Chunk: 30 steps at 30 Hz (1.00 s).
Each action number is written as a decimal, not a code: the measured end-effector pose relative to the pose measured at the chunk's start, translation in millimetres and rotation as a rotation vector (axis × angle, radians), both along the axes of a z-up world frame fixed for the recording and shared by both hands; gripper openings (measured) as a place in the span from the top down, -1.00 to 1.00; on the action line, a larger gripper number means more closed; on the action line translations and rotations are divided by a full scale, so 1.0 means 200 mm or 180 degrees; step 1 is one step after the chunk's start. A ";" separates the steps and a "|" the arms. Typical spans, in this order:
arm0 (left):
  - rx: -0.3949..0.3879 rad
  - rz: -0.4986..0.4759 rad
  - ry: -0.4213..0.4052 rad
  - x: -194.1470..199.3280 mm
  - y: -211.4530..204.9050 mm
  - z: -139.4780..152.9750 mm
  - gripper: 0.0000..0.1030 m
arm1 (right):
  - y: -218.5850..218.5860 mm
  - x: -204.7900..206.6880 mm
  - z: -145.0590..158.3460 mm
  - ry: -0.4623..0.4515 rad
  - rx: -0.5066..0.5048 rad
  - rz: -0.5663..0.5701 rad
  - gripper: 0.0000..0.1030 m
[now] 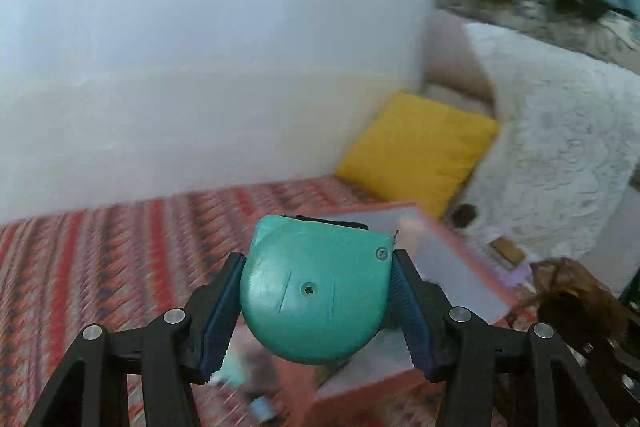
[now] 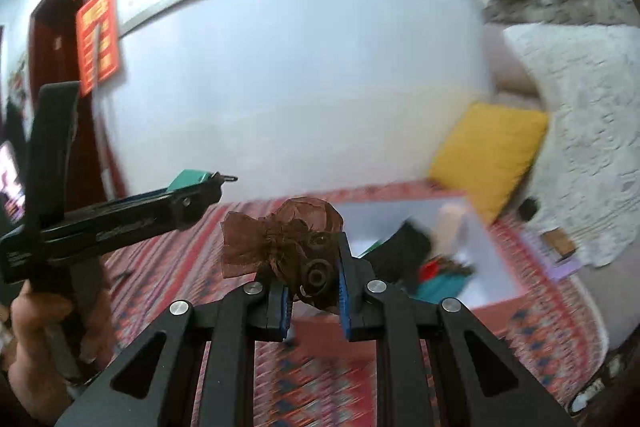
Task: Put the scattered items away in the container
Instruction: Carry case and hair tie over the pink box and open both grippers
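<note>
My left gripper (image 1: 316,291) is shut on a teal tape measure (image 1: 314,291) and holds it in the air above the near edge of the container, an orange box with a white inside (image 1: 452,263). My right gripper (image 2: 314,267) is shut on a brown hair tie with a sheer bow (image 2: 280,243), also held up, in front of the box (image 2: 496,267). The box holds several items, among them something black, red and teal (image 2: 436,267). The left gripper (image 2: 200,195) with the tape measure shows at the left of the right wrist view. The hair tie shows at the right of the left wrist view (image 1: 572,299).
A red patterned rug (image 1: 100,259) covers the floor. A yellow cushion (image 1: 416,151) leans behind the box beside a white blanket (image 1: 560,147). A small brown and purple item (image 2: 560,247) lies right of the box. A white wall stands behind.
</note>
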<state>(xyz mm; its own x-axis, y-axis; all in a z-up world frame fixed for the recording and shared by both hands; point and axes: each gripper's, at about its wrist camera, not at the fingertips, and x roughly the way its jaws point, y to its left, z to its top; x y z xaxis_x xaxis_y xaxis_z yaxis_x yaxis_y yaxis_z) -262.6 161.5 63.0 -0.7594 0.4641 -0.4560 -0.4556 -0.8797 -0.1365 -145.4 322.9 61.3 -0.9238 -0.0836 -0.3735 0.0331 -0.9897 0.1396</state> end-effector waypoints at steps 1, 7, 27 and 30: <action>0.0011 -0.0068 -0.0002 -0.03 0.06 0.01 -0.18 | 0.06 -0.03 0.01 0.0007 -0.0016 -0.0068 0.64; -0.0079 -0.0277 -0.0343 -0.35 0.39 -0.14 -0.18 | 0.43 -0.34 -0.05 -0.0129 -0.0198 -0.0309 0.64; -0.0320 0.0325 -0.1034 -0.55 -0.25 -0.60 -0.86 | 0.43 -0.63 -0.51 -0.0881 -0.0617 -0.0044 -0.51; -0.0504 0.0447 -0.1183 -0.47 -0.41 -0.76 -0.86 | 0.13 -0.58 -0.56 -0.1018 -0.0382 0.0252 -0.57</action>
<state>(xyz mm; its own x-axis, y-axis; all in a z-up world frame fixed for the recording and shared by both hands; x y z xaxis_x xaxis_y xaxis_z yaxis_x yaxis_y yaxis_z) -355.7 78.6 -89.6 -0.5809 0.2701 -0.7678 -0.2752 -0.9530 -0.1270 -260.6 348.7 -49.9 -0.7506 -0.2112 -0.6261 0.0450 -0.9617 0.2705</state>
